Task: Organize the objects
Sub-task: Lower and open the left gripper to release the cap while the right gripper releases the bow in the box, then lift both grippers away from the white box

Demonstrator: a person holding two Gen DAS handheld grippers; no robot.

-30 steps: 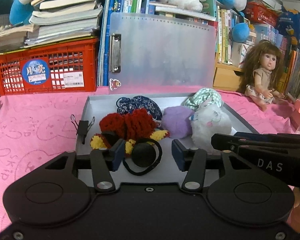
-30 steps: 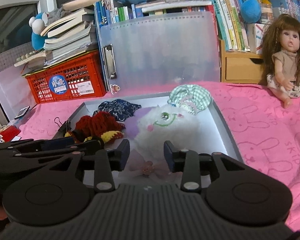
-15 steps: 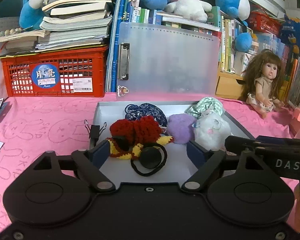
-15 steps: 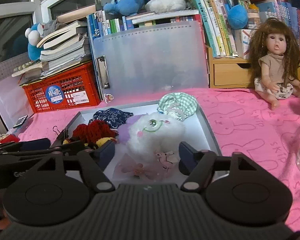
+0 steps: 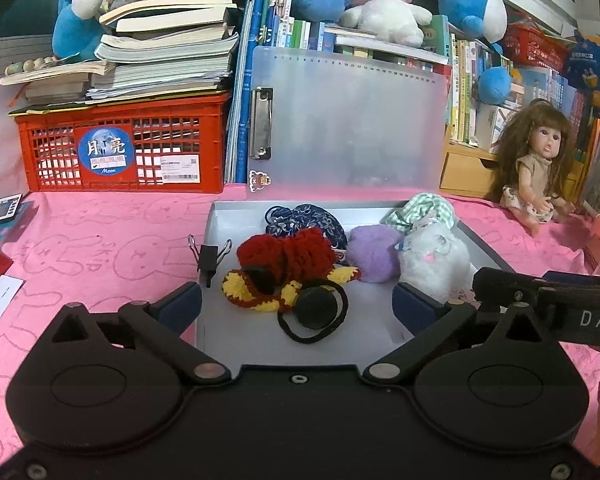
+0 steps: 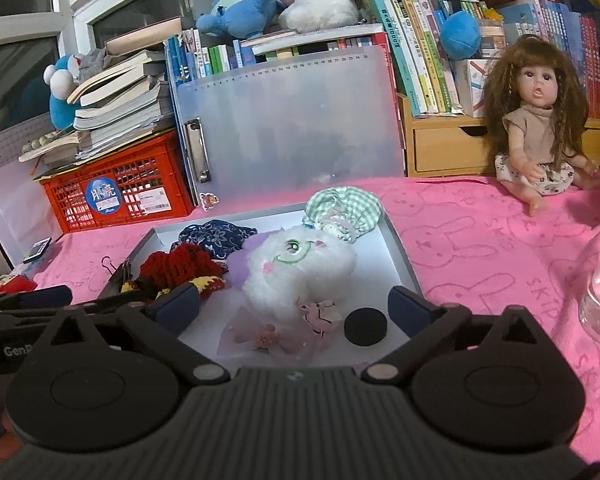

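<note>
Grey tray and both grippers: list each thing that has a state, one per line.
Left gripper: jaws opening, nothing pressed between them.
Right gripper: jaws opening, nothing gripped.
Tray: uncovered, holding soft items.
White plush: lying in the tray, face up.
Binder clip: clamped on the tray's left wall.
Hair tie: lying flat on the tray floor.
Doll: sitting upright.

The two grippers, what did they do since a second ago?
Both are opening wide: the left gripper around the black hair tie, the right gripper near the white plush. Neither holds anything. The toys stayed in the gray tray.
</note>
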